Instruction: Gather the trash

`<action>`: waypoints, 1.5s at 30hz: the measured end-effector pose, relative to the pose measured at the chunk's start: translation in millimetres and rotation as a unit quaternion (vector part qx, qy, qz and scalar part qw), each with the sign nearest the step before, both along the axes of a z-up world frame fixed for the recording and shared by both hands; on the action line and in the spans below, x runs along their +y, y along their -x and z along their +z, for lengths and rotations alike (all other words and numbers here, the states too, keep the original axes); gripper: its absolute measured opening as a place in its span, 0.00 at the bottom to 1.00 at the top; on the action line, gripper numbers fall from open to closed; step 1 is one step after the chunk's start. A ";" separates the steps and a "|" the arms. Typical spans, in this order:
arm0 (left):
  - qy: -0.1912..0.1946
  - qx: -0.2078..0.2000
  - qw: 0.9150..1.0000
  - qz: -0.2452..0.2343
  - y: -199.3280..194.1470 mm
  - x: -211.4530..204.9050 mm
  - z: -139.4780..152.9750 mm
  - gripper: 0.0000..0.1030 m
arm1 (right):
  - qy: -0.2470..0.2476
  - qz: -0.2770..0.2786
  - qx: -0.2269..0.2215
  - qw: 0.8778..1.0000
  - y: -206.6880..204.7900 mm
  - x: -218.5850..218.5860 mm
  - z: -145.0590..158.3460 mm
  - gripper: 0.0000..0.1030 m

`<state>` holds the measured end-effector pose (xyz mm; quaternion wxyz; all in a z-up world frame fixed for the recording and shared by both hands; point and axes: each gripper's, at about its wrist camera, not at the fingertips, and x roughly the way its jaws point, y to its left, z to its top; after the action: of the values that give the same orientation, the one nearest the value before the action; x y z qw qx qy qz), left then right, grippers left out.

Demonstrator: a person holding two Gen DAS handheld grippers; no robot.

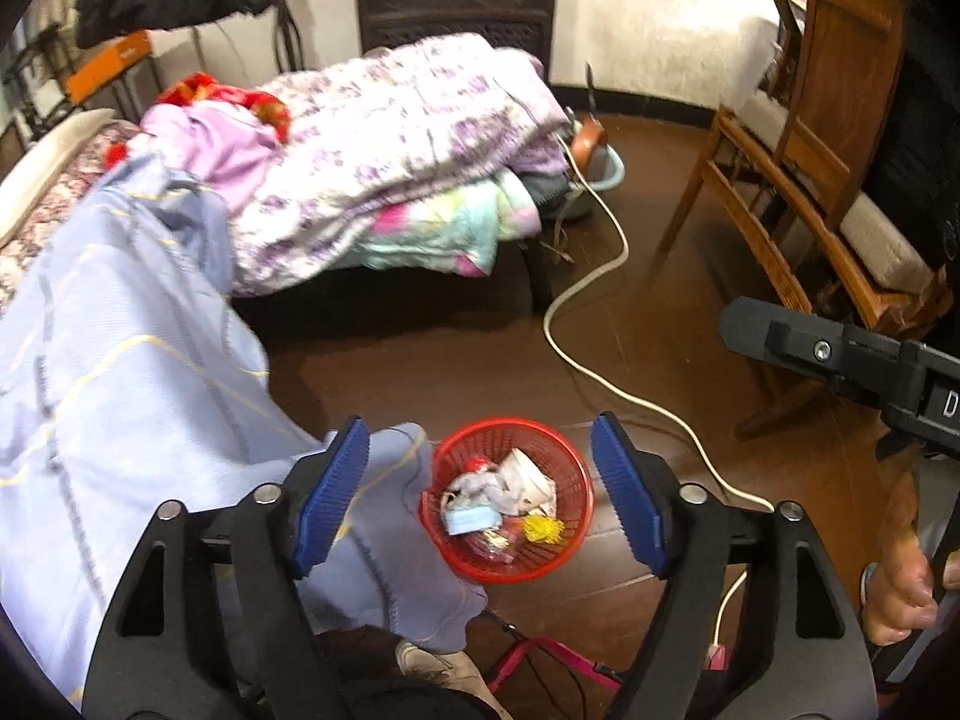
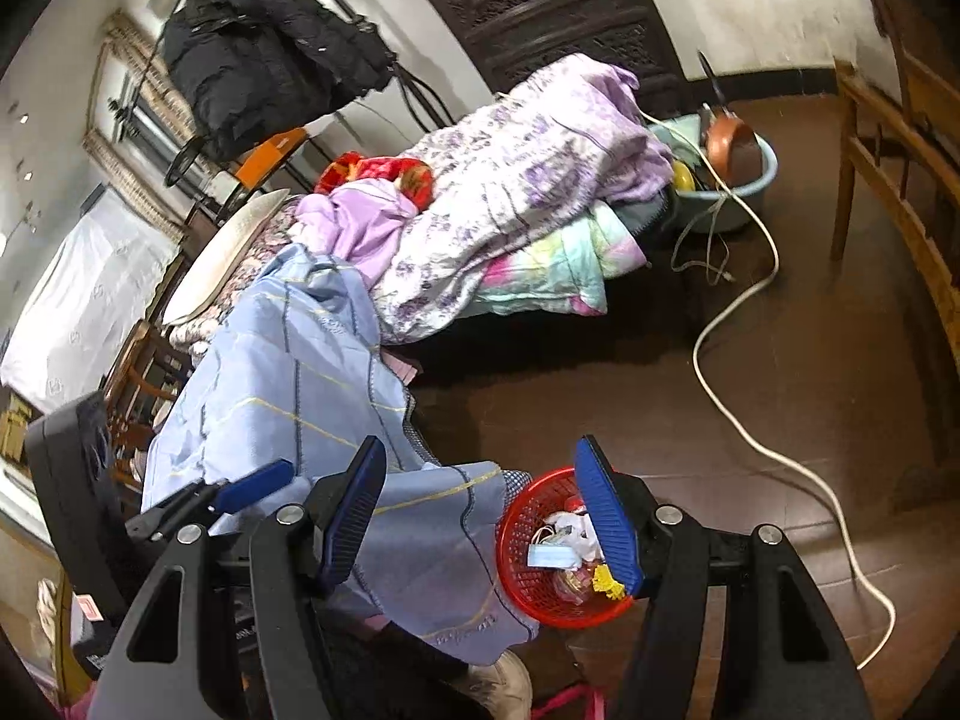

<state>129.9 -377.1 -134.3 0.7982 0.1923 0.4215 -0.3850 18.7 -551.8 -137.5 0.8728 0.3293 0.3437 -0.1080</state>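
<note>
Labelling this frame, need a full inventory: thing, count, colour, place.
basket: 1, red, on floor below both grippers
trash: several bits, white, blue, yellow, inside basket
blue cloth: 1, pale blue with yellow lines, hangs off bed beside basket
quilt: 1, white and purple, piled on bed
pastel blanket: 1, pink and green, under quilt
cable: 1, white, snakes across floor
basin: 1, light blue, on floor past bed
chair: 1, brown wood, right side
jacket: 1, black, hangs above bed
floor: brown
shoe: 1, pale, bottom edge
hand: 1, on right gripper's handle
left gripper: open, empty
right gripper: open, empty
</note>
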 end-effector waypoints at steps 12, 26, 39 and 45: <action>0.015 -0.073 0.996 0.057 52.6 48.3 44.0 0.87 | 0.075 0.064 -0.007 0.995 32.0 42.8 53.3 0.69; -0.006 -0.096 0.991 0.095 98.1 60.6 39.3 0.91 | 0.113 0.074 0.061 0.989 69.9 54.7 29.8 0.80; -0.056 -0.046 0.994 0.081 80.7 34.6 -30.3 0.91 | 0.091 0.065 0.131 0.985 66.3 43.5 -33.7 0.81; -0.066 -0.018 0.995 0.073 70.5 27.5 -53.9 0.91 | 0.084 0.067 0.161 0.981 62.7 40.8 -58.6 0.81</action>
<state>59.4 -349.6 -188.2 0.8170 0.2199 0.4447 -0.2940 -44.0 -511.0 -196.1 0.8357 0.2096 0.4907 -0.1298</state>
